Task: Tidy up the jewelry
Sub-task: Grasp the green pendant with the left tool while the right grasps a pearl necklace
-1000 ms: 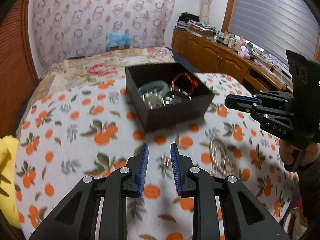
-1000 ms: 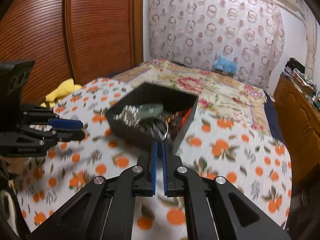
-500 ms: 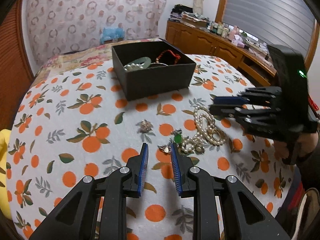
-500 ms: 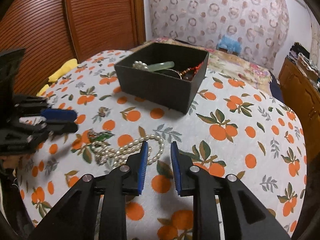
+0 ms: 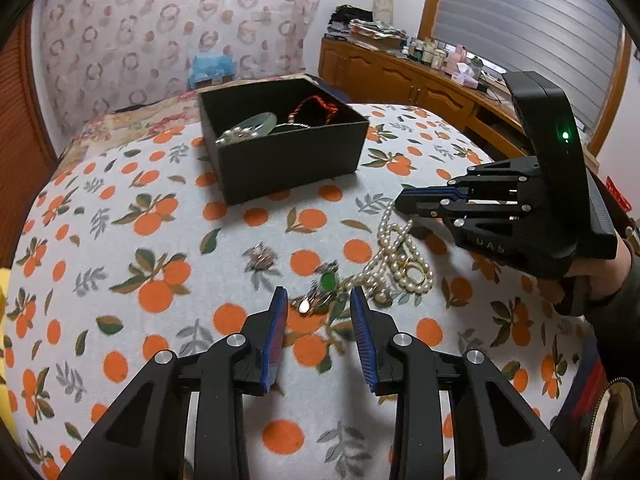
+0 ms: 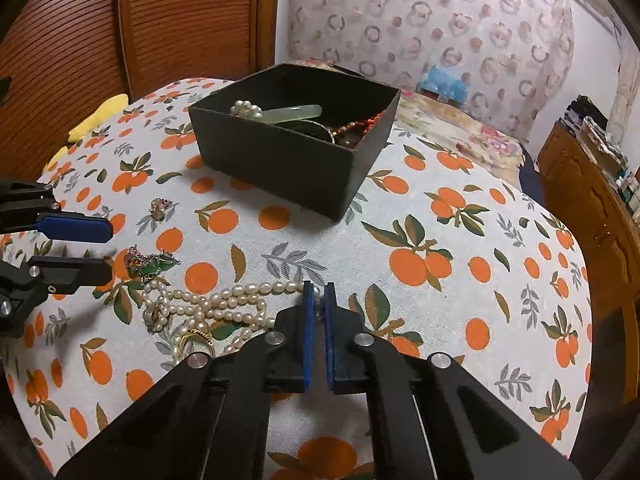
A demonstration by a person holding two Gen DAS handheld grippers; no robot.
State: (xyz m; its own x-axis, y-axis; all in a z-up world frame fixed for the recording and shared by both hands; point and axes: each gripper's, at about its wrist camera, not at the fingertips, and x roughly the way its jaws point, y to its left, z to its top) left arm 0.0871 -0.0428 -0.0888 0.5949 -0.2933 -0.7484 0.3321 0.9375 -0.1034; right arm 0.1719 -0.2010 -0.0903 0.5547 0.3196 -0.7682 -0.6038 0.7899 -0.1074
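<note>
A black box (image 5: 280,160) (image 6: 296,156) on the orange-print cloth holds a jade bangle (image 6: 296,113), pearls and a red cord. A pearl necklace (image 5: 394,256) (image 6: 224,300) lies in a heap on the cloth. My right gripper (image 6: 319,292) (image 5: 400,202) is shut on the necklace's end. A green-stone pendant (image 5: 326,284) (image 6: 150,266) lies just ahead of my left gripper (image 5: 318,300), which is open and empty above the cloth. A small brooch (image 5: 262,256) (image 6: 160,206) lies apart on the cloth. A gold ring (image 6: 196,338) sits among the pearls.
The cloth-covered table (image 5: 120,240) drops away at its edges. A yellow cloth (image 6: 100,110) lies at the far left edge. A wooden sideboard (image 5: 420,80) with clutter stands beyond, and a patterned bedspread (image 6: 440,120) lies behind the box.
My right gripper came down and closed on the end of the pearl necklace. My left gripper moved forward and lower toward the green pendant, still open.
</note>
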